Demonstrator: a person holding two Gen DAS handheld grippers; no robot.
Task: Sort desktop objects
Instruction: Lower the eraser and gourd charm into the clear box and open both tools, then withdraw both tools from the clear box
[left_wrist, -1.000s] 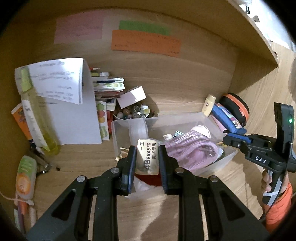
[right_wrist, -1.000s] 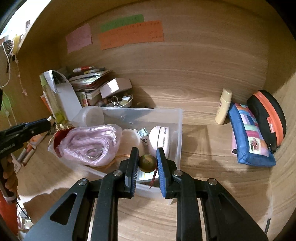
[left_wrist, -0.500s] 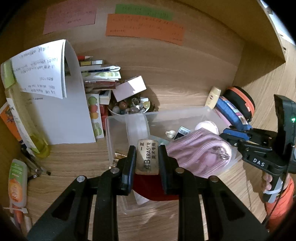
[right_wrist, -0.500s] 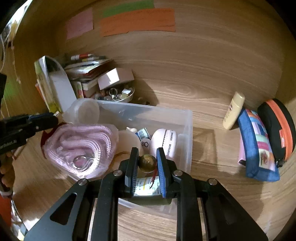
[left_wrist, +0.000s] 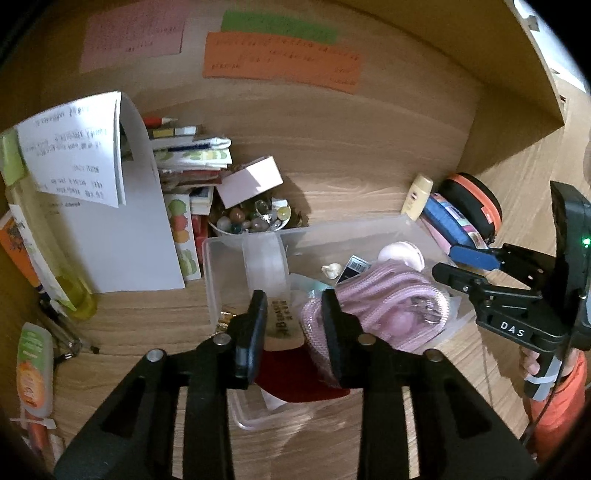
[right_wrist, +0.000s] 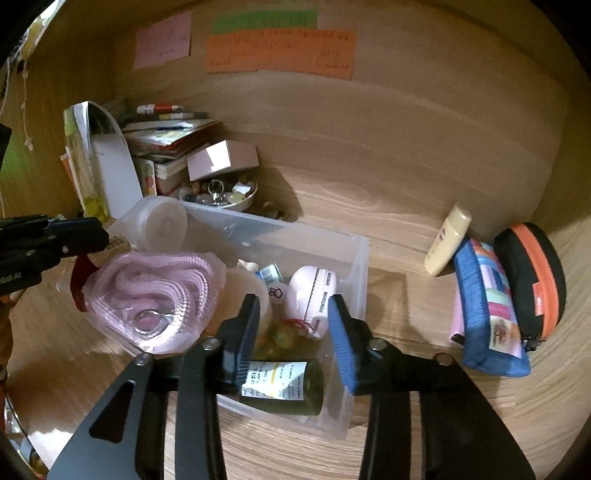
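A clear plastic bin (left_wrist: 332, 230) (right_wrist: 354, 266) on the wooden desk holds a pink knitted pouch (left_wrist: 388, 302) (right_wrist: 155, 291), a white case (right_wrist: 314, 291), a green bottle (right_wrist: 291, 384) and small items. My left gripper (left_wrist: 293, 314) is open over the bin's near left end. The 4B eraser (left_wrist: 282, 325) lies loose between its fingers, leaning by the left finger. My right gripper (right_wrist: 291, 321) is open over the bin's right end. Greenish beads with a red cord (right_wrist: 284, 334) lie in the bin below it.
A bowl of beads (left_wrist: 251, 218) (right_wrist: 221, 194), a pink box (left_wrist: 251, 181), stacked books and a folded paper (left_wrist: 92, 192) stand behind the bin. A cream tube (right_wrist: 447, 240), a blue pouch (right_wrist: 487, 306) and a black-orange case (right_wrist: 532, 280) lie at the right.
Both grippers have opened. The left let go of the eraser, which has dropped lower into the bin. The right let go of the bead, which now lies in the bin.
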